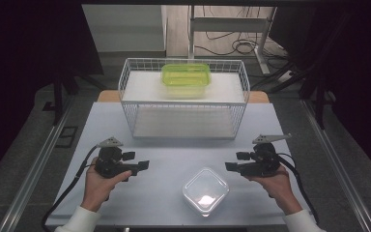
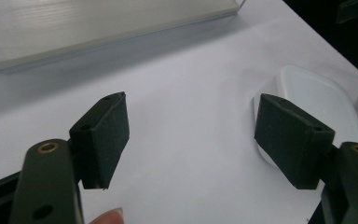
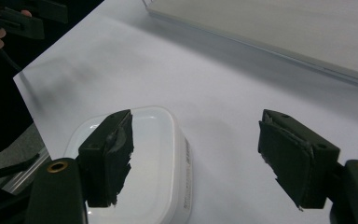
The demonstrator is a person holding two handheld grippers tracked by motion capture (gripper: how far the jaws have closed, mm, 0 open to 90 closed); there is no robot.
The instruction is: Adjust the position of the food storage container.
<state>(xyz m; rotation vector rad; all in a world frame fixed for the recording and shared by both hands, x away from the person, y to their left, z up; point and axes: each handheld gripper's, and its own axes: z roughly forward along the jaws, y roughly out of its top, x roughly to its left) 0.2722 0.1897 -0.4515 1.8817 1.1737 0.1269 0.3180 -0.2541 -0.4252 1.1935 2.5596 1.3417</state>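
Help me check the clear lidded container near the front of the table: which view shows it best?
The high view: the clear container shows whole, between the two grippers. The right gripper view shows much of its lid, partly behind a jaw. The left gripper view catches one end at the table edge.

Looking down and forward from above the near edge of the white table (image 1: 125, 193), wide and far enough to take in the wire rack (image 1: 183, 99) at frame centre and floor beyond. Riding low on the left gripper (image 2: 191, 140), close over the tabletop, facing the clear lidded container (image 2: 317, 98) at right of frame. Riding likewise on the right gripper (image 3: 196, 154), container at lower left. Shared by all three: container, tabletop, rack base.
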